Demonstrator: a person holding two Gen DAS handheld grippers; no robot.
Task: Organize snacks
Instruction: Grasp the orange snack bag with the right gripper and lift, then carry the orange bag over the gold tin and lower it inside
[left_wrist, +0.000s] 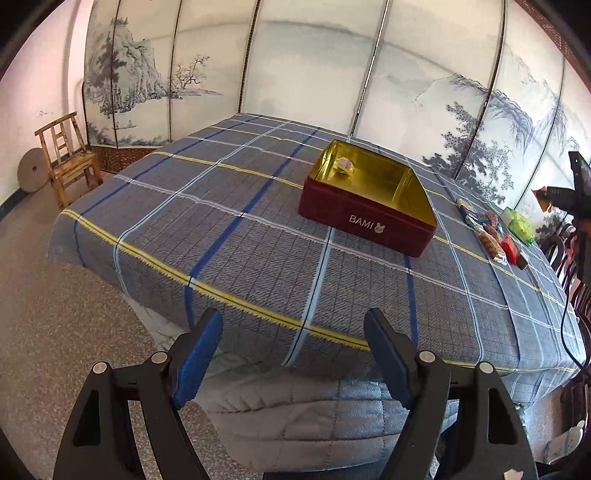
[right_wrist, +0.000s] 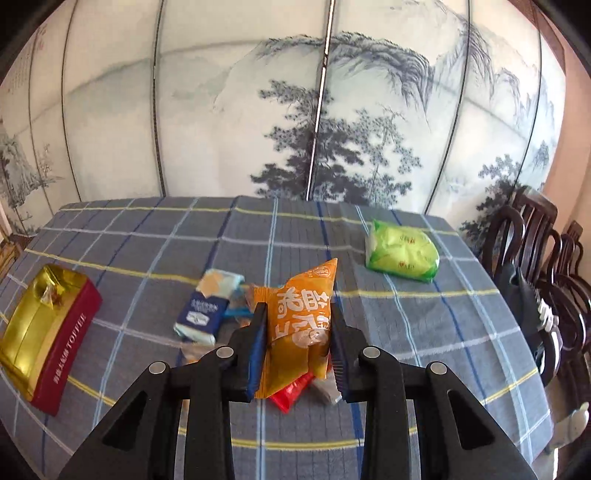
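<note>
While right hand-held gripper clamps orange packet | left released | tin (gold-lined) holds 1 snack

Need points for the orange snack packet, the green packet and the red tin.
orange snack packet (right_wrist: 299, 314): right wrist view, on its printed front between the jaws.
green packet (right_wrist: 402, 254): right wrist view, middle of its top face.
red tin (left_wrist: 364, 221): left wrist view, on the BAMI side wall.

Both views over table (tin shared).
</note>
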